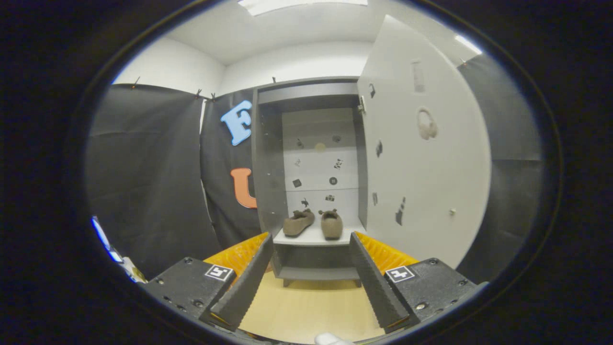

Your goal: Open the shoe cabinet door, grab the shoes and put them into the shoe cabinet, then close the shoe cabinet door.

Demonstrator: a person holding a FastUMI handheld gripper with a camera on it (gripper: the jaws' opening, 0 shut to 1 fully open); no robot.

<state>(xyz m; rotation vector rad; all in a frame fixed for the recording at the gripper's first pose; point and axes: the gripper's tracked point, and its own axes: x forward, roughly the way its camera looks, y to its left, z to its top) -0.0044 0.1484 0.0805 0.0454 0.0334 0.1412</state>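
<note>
- Hand-held gripper (311, 268) is hanging released, fingers spread, grasping nothing.
- Shoes (313, 223) are sitting side by side on the shoe cabinet (268, 158) shelf, at 12 o'clock beyond the fingers.
- Door (421, 158) is standing open at 2 o'clock.

The gripper (311, 244) is level and pointing forward, its two fingers (249, 282) spread wide apart with nothing between them. Both fingers run straight ahead at equal reach, their inner faces turned toward each other, and neither touches anything.
</note>
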